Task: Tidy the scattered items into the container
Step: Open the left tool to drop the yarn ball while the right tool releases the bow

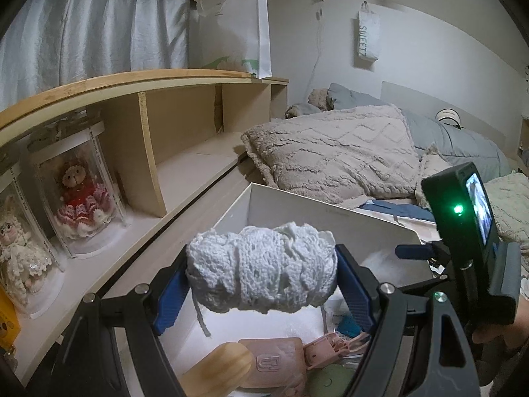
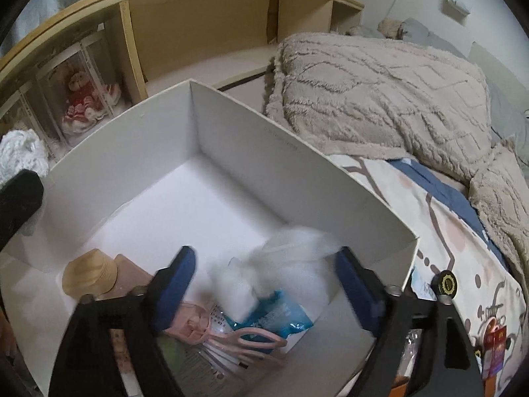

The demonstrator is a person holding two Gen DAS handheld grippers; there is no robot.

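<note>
Left gripper point(image 1: 261, 274) fingers clenched on a white crocheted bundle point(image 1: 261, 266) above the white box point(image 2: 251, 125) on the bed, right gripper point(image 2: 264, 289) fingers released, spread over a blurred white fluffy piece point(image 2: 291, 264) at the box's near right corner, pink scissors point(image 2: 244, 337), blue packet point(image 2: 274, 317) and wooden piece point(image 2: 89, 276) inside, beige blanket point(image 2: 380, 92) beyond.

Knitted white cloth bundle point(image 1: 261, 268); matt cardboard box point(image 2: 251, 132).
</note>
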